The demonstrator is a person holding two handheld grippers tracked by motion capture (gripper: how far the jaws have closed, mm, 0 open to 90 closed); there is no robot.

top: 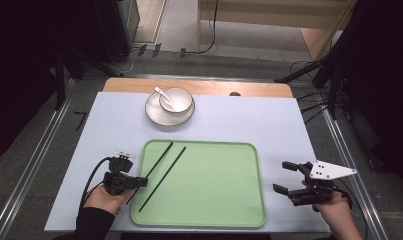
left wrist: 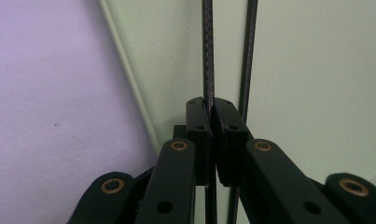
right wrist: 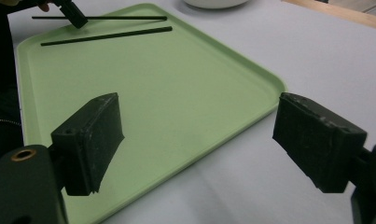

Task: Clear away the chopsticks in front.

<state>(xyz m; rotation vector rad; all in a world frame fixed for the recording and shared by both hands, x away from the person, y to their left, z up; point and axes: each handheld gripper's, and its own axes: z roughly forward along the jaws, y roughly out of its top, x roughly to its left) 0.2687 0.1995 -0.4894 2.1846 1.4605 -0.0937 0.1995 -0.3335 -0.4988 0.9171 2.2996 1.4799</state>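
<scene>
Two black chopsticks lie side by side on the left part of a green tray (top: 214, 185). My left gripper (top: 145, 181) reaches in over the tray's left rim and is shut on the left chopstick (top: 161, 157). In the left gripper view the jaws (left wrist: 212, 100) pinch that chopstick (left wrist: 208, 56) between their pads, and the other chopstick (left wrist: 248, 70) runs just to its right. The second chopstick (top: 164, 177) rests free on the tray. My right gripper (top: 280, 176) stands open on the table right of the tray, nothing between its fingers (right wrist: 197, 100).
A white bowl (top: 176, 100) with a white spoon (top: 164, 93) in it sits on a white plate (top: 154, 114) at the back of the pale table cover. The tray (right wrist: 153, 93) takes up the middle front. A wooden table edge (top: 259, 89) runs behind.
</scene>
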